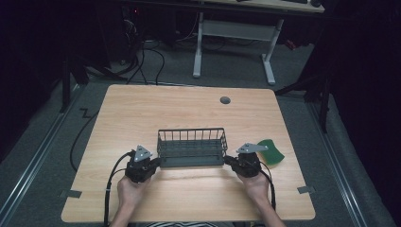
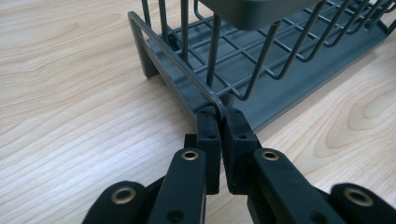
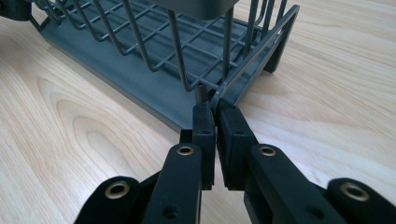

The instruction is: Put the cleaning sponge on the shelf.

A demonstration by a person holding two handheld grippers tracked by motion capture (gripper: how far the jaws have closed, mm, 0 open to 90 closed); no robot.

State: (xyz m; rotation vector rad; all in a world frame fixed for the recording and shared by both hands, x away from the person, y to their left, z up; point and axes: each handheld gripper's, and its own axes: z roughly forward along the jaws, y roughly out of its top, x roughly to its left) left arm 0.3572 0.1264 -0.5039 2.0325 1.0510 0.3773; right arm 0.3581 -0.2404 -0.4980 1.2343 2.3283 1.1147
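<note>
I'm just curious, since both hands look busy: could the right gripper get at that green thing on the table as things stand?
Probably not yet: the right gripper is shut on the wire rack. The green sponge lies close beside it with nothing between.

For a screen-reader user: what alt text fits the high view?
Two hand-held black grippers, left gripper and right gripper, clamp opposite ends of a dark grey wire basket on a light wooden table; a green sponge lies beside the right one.

Wooden table [image 1: 142, 113] bears wire rack [image 1: 191, 147], green sponge [image 1: 271, 151].
</note>
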